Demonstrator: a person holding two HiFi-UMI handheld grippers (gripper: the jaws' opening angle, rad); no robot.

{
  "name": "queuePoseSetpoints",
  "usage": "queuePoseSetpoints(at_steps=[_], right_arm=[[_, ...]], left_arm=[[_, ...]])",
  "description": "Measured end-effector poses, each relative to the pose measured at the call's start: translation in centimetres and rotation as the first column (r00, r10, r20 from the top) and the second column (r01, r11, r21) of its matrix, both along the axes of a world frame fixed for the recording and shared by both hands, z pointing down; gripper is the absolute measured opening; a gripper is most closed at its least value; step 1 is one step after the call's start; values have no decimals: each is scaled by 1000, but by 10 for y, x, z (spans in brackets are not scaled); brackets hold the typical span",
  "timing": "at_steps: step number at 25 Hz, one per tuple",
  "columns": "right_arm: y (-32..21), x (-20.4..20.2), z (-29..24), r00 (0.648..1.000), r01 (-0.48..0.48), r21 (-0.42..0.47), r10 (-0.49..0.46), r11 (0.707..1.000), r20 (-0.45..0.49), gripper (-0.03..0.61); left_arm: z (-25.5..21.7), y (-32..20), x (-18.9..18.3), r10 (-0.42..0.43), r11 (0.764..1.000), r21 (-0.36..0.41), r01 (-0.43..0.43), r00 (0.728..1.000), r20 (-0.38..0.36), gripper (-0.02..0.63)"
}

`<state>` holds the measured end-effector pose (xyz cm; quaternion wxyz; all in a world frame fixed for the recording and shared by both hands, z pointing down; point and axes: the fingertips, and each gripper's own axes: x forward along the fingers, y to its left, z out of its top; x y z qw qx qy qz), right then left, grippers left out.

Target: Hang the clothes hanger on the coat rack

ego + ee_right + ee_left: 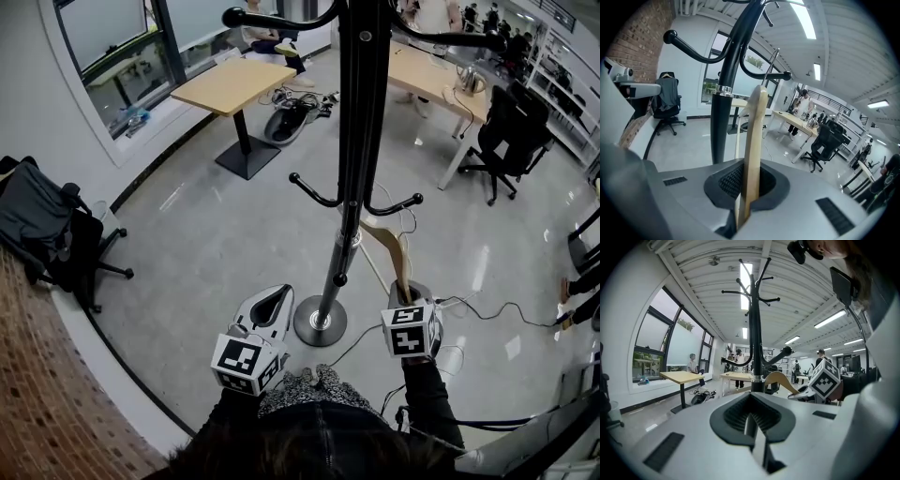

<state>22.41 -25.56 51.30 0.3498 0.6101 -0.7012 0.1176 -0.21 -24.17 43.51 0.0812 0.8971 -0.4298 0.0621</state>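
Wooden and pale, the clothes hanger [388, 246] stands nearly upright in the right gripper [406, 292], whose jaws are clamped on one of its arms, as we see plainly in the right gripper view, where the wood fills the gap between them [751, 154]. We find this hand raised just right of the coat rack [360, 131], the hanger reaching up towards the lower right hook [401, 203]; its wire hook lies close to that peg, though we cannot tell whether they touch. The left gripper [274, 300] is held lower and left of the pole, near the rack's round base [320, 322] on the grey floor [216, 244], tilted upward, its jaws together with nothing between them [752, 425]. From the left gripper view we get what the head view lacks: the rack's top hooks against the ceiling [756, 296], plus the right gripper's marker cube [825, 379] beside the hanger's curved shoulder [781, 379]. Only the right gripper view shows the wire hook [773, 63] rising near a black peg [780, 75], with a brick wall [640, 33] and an office chair [668, 101] beyond.
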Motion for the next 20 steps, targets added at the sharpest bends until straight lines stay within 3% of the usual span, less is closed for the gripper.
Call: queuePoseSetpoints(at_steps=[20], right_arm=[[-30, -27, 27, 998, 62, -73, -62, 995, 3, 9]], left_arm=[[0, -16, -29, -80, 997, -5, 80, 997, 3, 6]])
